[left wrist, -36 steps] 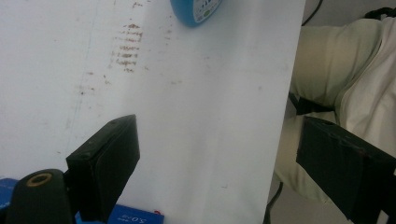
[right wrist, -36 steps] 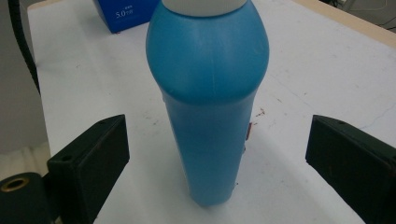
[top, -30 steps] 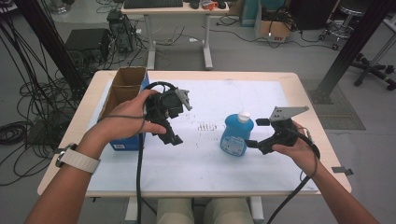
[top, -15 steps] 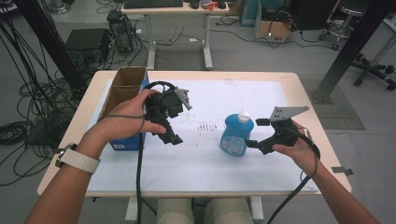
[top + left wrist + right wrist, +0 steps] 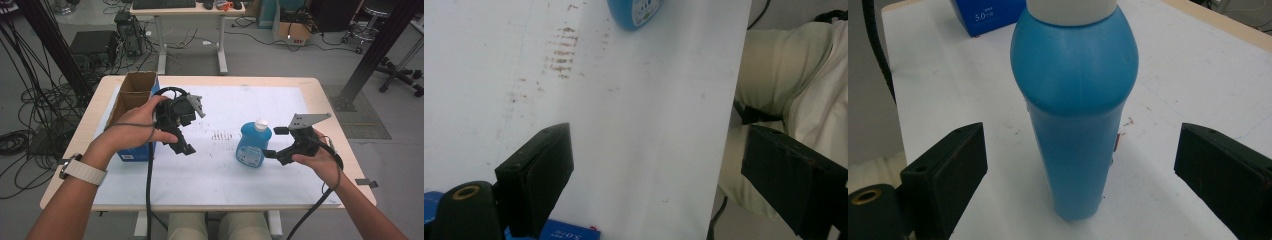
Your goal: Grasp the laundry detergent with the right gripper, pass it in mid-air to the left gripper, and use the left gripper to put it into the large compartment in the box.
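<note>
Bottle: blue bottle (image 5: 253,145) with a white cap (image 5: 260,124), upright on the white sheet (image 5: 225,170), right of the table's middle, towards the near edge.
Bottle, close up: in the right gripper view the blue bottle (image 5: 1075,110) stands centred between the two black jaws, with clear gaps on both sides (nothing touching it).
Right gripper: right gripper (image 5: 274,142) held low just to the right of the bottle, jaws spread wide and pointing left at it; empty.
Left gripper: left gripper (image 5: 184,142) held above the sheet left of centre, just beside the cardboard box (image 5: 131,100); jaws point down and towards the near edge.
Left claw state: wide apart in the left gripper view, nothing between the jaws but bare sheet (the bottle's base (image 5: 635,12) sits at the top edge there, well apart).
Box: open-topped, blue printed side (image 5: 135,152) facing the near edge, at the left of the table.
Sheet marks: brownish smudges (image 5: 222,135) between the left gripper and the bottle.
</note>
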{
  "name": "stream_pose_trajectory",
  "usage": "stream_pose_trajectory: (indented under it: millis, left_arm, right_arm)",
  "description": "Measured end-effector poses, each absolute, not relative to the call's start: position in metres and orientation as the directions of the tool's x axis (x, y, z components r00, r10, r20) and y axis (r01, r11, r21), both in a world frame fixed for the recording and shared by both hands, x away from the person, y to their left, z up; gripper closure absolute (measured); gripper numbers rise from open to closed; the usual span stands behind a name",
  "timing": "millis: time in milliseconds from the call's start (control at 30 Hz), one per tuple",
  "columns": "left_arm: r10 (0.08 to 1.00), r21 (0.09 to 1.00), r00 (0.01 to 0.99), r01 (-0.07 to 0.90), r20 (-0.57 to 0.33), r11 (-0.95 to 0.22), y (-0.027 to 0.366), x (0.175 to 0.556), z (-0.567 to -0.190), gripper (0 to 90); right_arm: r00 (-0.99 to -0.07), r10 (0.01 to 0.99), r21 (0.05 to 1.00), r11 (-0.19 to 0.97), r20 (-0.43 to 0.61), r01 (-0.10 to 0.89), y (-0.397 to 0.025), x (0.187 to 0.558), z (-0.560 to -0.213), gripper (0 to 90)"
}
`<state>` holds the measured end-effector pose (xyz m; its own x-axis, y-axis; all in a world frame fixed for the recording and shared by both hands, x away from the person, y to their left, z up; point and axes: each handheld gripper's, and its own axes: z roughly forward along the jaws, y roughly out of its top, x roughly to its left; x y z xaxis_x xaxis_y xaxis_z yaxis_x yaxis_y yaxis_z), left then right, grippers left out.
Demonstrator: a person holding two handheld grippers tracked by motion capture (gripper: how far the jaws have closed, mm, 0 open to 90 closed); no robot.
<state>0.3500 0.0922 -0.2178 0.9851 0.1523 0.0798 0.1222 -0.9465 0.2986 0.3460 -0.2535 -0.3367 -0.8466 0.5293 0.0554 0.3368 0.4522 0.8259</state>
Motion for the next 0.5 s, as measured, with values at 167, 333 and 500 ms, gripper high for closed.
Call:
stream_pose_trajectory:
  millis: [167,333,500]
  left_arm:
    - [0.155,0.295,0.985,0.125,0.081,-0.947,0.0928,0.3499,-0.2172,13.5]
    - [0.157,0.302,0.984,0.126,0.080,-0.945,0.0936,0.3497,-0.2175,13.6]
    - [0.154,0.297,0.985,0.123,0.084,-0.947,0.0939,0.3497,-0.2168,13.6]
  right_arm:
    - [-0.847,0.529,0.825,0.453,0.056,0.337,-0.2533,0.3460,-0.3372,6.7]
    - [-0.846,0.530,0.827,0.451,0.055,0.336,-0.2534,0.3460,-0.3369,6.6]
    - [-0.846,0.530,0.827,0.451,0.054,0.336,-0.2534,0.3459,-0.3368,6.7]
